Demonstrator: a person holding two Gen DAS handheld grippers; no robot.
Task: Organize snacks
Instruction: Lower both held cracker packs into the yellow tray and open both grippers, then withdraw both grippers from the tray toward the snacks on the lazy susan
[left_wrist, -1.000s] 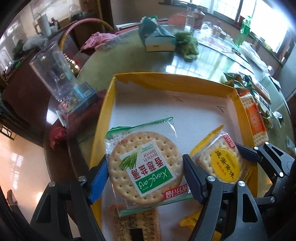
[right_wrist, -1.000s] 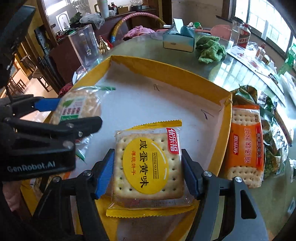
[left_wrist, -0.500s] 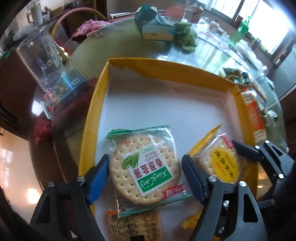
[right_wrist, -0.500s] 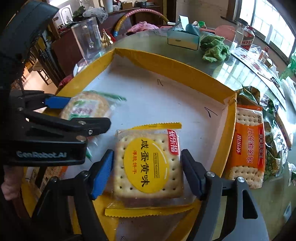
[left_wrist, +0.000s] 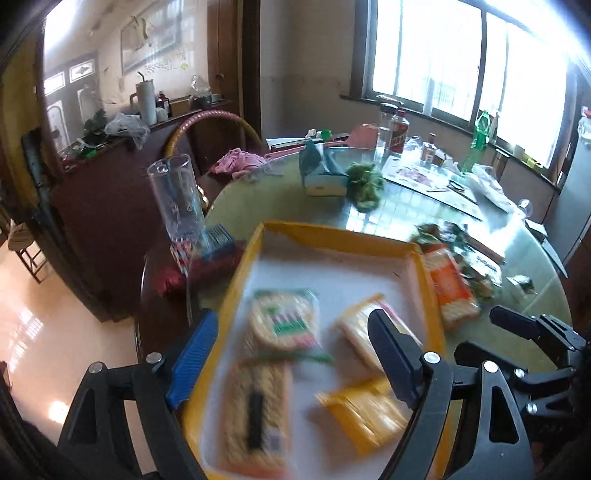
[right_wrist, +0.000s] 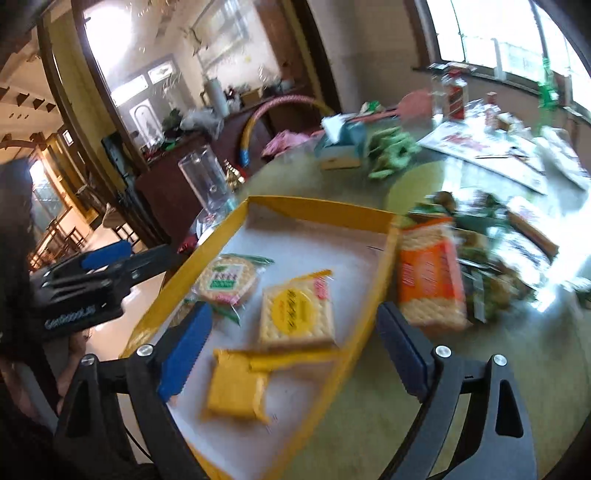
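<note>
I'm holding both grippers above the near end of the tray (right_wrist: 373, 295) right now, and neither one is gripping anything. The left gripper (left_wrist: 291, 354) is opening its jaws with nothing pinched between them; the snacks are just lying on the tray floor below. Same for the right gripper (right_wrist: 295, 347): its jaws are spreading wide and staying empty.

Nearest me in the right view, a yellow pack (right_wrist: 236, 387) is sitting at about 6 o'clock in the tray. Just past it the square cracker (right_wrist: 295, 314) with the yellow label is lying flat, and the round cracker (right_wrist: 227, 280) with the green label is beside it at 9 o'clock. The left view is also showing a long cracker pack (left_wrist: 255, 413) at the near end, though it's pretty blurred.

Outside the tray, an orange pack (right_wrist: 430, 280) is lying on the table (right_wrist: 424, 387) just off the tray's 3 o'clock wall, with a heap of green wrappers (right_wrist: 480, 236) beyond it. A clear cup (left_wrist: 177, 199) is standing off the 10 o'clock corner. Further out at 12 o'clock I'm seeing a tissue box (left_wrist: 323, 177) and a green cloth (left_wrist: 364, 182).
</note>
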